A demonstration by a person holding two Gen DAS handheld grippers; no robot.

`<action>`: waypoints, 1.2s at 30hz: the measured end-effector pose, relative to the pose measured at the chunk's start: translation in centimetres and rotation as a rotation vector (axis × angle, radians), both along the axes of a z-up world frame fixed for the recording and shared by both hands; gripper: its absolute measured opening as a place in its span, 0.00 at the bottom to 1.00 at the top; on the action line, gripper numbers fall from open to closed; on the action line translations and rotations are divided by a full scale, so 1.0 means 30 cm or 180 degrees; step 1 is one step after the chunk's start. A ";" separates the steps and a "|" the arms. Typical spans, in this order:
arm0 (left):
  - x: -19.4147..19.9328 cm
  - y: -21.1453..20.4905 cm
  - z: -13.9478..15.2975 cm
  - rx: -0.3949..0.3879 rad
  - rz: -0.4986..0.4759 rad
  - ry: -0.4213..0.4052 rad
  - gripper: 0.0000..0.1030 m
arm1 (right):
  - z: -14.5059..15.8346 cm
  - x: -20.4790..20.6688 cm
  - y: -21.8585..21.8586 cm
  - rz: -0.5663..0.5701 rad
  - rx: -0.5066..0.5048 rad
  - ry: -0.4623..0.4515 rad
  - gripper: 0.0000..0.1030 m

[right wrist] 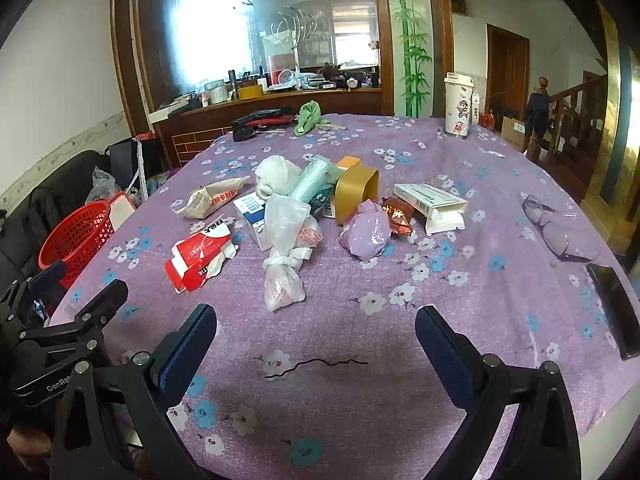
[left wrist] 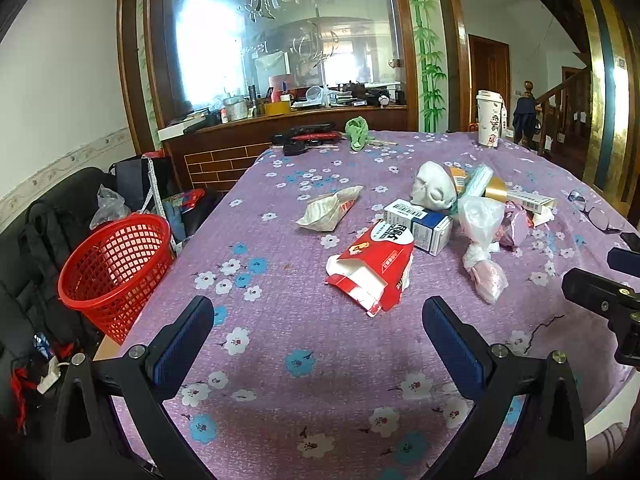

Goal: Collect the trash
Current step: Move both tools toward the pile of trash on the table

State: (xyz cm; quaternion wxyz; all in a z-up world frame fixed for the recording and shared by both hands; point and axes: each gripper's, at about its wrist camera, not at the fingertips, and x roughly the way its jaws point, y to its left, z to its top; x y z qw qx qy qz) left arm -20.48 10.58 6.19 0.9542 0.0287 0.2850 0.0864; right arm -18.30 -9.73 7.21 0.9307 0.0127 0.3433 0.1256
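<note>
A pile of trash lies mid-table on the purple flowered cloth: a torn red carton, a blue-and-white box, a white wad, a knotted clear bag, a beige wrapper, a lilac bag and a gold box. A red mesh basket stands off the table's left edge. My left gripper is open just short of the red carton. My right gripper is open in front of the clear bag.
A white cup, a green cloth and black tools sit at the far edge. Glasses and a dark phone lie at the right. A black chair with bags stands left.
</note>
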 end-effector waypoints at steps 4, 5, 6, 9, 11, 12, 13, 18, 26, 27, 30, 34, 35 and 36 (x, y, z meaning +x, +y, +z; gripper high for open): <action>0.005 0.005 -0.003 0.0010 0.0026 0.0011 1.00 | 0.003 0.006 0.006 -0.0008 -0.0012 0.0011 0.98; 0.005 0.005 -0.004 0.0015 0.0031 0.0011 1.00 | 0.003 0.007 0.005 -0.0004 -0.0010 0.0011 0.98; 0.006 0.005 -0.005 0.0028 0.0037 0.0013 1.00 | 0.003 0.008 0.007 -0.0004 -0.0016 0.0011 0.98; 0.009 0.005 -0.010 0.0030 0.0042 0.0030 1.00 | 0.002 0.010 0.010 0.0018 -0.0008 0.0022 0.98; 0.012 0.007 -0.011 0.0036 0.0055 0.0040 1.00 | -0.002 0.012 0.011 0.0024 -0.0011 0.0038 0.97; 0.015 0.008 -0.014 0.0039 0.0061 0.0049 1.00 | -0.004 0.015 0.010 0.0026 -0.0004 0.0051 0.97; 0.017 0.009 -0.016 0.0037 0.0064 0.0059 1.00 | -0.005 0.016 0.010 0.0028 0.0003 0.0061 0.96; 0.017 0.014 -0.024 0.0036 0.0083 0.0087 1.00 | -0.013 0.021 0.011 0.0029 0.0017 0.0104 0.96; 0.018 0.017 -0.032 0.0035 0.0090 0.0116 1.00 | -0.020 0.023 0.021 0.0060 0.0011 0.0124 0.95; 0.018 0.019 -0.033 0.0031 0.0094 0.0124 1.00 | -0.020 0.023 0.023 0.0069 0.0009 0.0126 0.95; 0.023 0.023 -0.040 0.0009 0.0092 0.0149 1.00 | -0.019 0.029 0.026 0.0096 0.0025 0.0142 0.93; 0.026 0.045 -0.044 -0.0048 0.0118 0.0186 1.00 | -0.016 0.044 0.024 0.0106 0.0056 0.0175 0.91; 0.028 0.053 -0.043 -0.0062 0.0133 0.0194 1.00 | -0.014 0.046 0.023 0.0101 0.0061 0.0174 0.91; 0.028 0.058 -0.045 -0.0070 0.0141 0.0195 1.00 | -0.013 0.047 0.023 0.0096 0.0065 0.0170 0.91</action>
